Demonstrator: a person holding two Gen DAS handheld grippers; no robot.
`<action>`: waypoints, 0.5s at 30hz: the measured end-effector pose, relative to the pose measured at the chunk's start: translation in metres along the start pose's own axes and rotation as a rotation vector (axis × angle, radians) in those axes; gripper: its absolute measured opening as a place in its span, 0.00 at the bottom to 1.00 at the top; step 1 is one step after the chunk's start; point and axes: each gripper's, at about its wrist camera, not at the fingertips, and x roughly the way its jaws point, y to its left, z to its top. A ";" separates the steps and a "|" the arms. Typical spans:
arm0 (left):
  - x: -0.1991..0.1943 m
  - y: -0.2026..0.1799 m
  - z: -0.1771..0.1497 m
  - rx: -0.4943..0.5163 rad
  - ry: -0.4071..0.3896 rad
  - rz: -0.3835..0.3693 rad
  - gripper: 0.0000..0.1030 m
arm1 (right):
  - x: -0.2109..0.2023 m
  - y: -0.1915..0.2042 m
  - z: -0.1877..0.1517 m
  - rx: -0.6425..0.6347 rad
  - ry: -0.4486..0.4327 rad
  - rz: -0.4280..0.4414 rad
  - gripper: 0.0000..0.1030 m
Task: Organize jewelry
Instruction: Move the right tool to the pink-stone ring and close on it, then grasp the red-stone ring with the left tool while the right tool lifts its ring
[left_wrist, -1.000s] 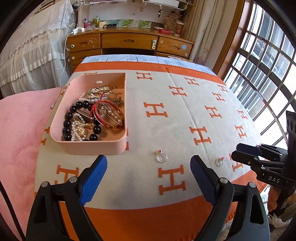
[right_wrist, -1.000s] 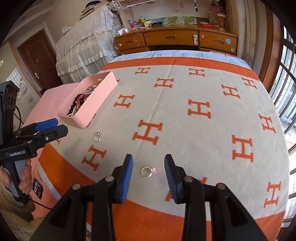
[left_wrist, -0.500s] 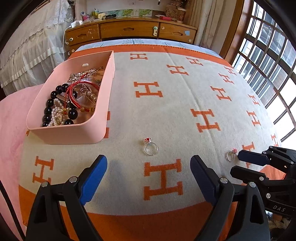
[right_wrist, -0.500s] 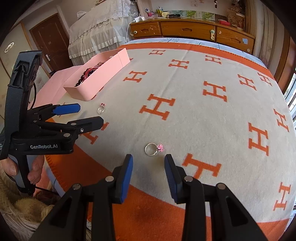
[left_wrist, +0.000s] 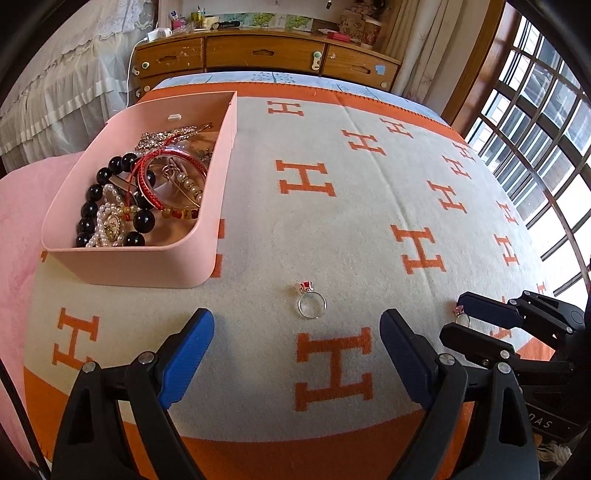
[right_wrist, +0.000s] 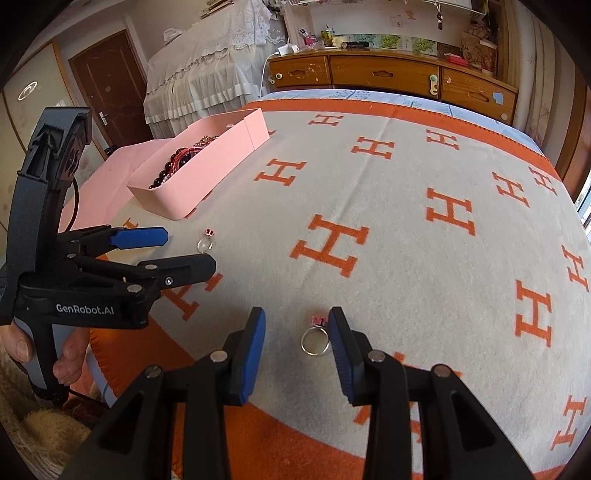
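Note:
Two silver rings lie on the cream and orange blanket (left_wrist: 369, 229). The ring with a red stone (left_wrist: 311, 302) sits just ahead of my left gripper (left_wrist: 297, 325), whose jaws stand wide open above the blanket with nothing in them. The ring with a pink stone (right_wrist: 316, 338) lies between the jaws of my right gripper (right_wrist: 297, 325), close to the right pad (right_wrist: 338, 336); the pads do not press on it. A pink tray (left_wrist: 147, 264) at the left holds bead bracelets, pearls and red bangles.
A wooden dresser (left_wrist: 266, 55) stands beyond the bed's far end, a lace-covered bed (right_wrist: 207, 62) at the back left, and windows (left_wrist: 535, 122) at the right. A pink cover (left_wrist: 18, 221) lies left of the tray. A hand (right_wrist: 22, 343) holds the left gripper's handle.
Both grippers have come down and forward toward the blanket. The pink-stone ring now lies between the right jaws; the red-stone ring is closer to the left gripper. Neither gripper's opening changed.

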 end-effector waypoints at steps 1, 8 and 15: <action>0.000 0.001 0.000 -0.003 -0.002 -0.002 0.87 | 0.000 0.001 0.000 -0.004 -0.002 -0.004 0.35; 0.003 -0.001 0.007 -0.013 -0.023 0.004 0.78 | 0.001 0.006 -0.003 -0.043 -0.026 -0.061 0.24; 0.006 -0.011 0.012 0.018 -0.028 0.048 0.51 | -0.002 0.000 -0.005 -0.026 -0.039 -0.056 0.11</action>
